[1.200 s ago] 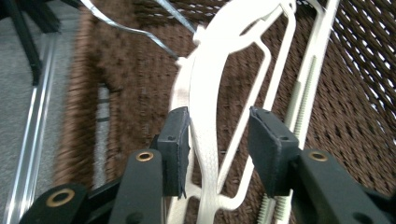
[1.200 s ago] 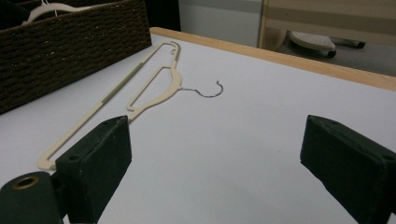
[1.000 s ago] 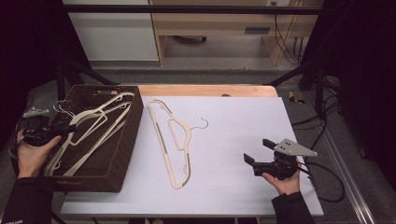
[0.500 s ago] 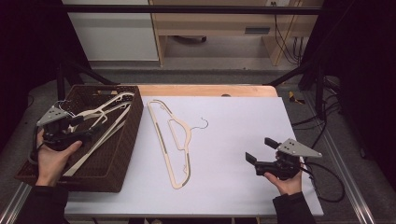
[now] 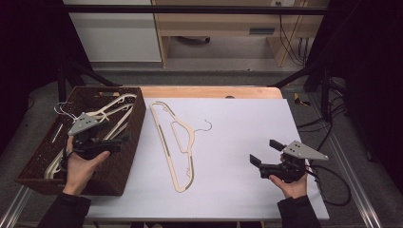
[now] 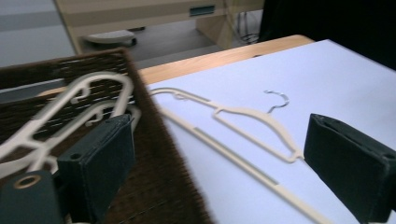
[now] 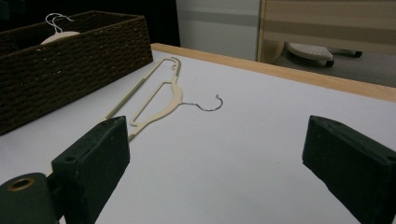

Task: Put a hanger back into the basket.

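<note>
The left gripper is held level in the left hand, its jaws pointing toward three o'clock; they have just been opening and stand wide with nothing between them. The right gripper, gripped by the right hand, points toward ten o'clock, jaws spread wide and empty.

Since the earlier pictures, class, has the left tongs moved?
Yes. The left tongs moved rightward across the basket, toward the table hanger; jaws have just been opening, empty.
</note>
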`<state>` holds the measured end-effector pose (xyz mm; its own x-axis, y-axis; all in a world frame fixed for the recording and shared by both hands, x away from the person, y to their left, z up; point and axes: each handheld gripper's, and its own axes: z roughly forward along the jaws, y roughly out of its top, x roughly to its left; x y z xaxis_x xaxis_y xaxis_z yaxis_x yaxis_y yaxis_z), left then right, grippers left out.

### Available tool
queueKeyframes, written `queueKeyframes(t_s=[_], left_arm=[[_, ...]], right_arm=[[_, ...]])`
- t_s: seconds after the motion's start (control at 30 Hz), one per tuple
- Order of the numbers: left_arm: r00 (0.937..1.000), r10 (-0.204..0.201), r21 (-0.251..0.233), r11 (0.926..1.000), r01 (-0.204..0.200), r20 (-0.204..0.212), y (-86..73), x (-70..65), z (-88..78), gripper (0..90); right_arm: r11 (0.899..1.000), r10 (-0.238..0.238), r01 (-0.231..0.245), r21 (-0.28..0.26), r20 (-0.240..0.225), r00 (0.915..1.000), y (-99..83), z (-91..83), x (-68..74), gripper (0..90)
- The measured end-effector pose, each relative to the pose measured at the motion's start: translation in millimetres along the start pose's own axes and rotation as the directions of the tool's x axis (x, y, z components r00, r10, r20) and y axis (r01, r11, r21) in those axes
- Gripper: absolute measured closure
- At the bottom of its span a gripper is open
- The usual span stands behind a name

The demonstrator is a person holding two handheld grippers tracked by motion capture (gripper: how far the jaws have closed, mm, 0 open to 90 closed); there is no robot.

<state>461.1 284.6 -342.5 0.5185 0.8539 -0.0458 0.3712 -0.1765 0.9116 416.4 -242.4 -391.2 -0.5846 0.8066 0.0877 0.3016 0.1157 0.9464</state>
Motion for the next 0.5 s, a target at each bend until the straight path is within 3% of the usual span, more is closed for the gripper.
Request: queueKeyframes(t_s=[0.23, 0.33, 0.5], left_arm=[[0.9977, 0.063, 0.021, 0.9977, -0.064, 0.027, 5.8, -41.3, 21.6, 9.6], [0.9961, 0.066, 0.030, 0.9972, -0.068, 0.058, 5.6, -57.7, 31.0, 10.5], [0.9915, 0.100, 0.092, 0.9899, -0.107, 0.083, -0.7, -84.4, 55.4, 12.1]], right_arm=[[1.000, -0.003, 0.003, 0.000, -0.004, 1.0000, -0.2, -0.5, 0.0, 7.6], [1.000, 0.000, 0.000, 0.002, -0.003, 1.0000, -0.3, 0.1, 0.4, 7.6], [1.000, -0.001, 0.001, -0.001, -0.001, 1.0000, -0.4, -0.9, 0.3, 7.7]])
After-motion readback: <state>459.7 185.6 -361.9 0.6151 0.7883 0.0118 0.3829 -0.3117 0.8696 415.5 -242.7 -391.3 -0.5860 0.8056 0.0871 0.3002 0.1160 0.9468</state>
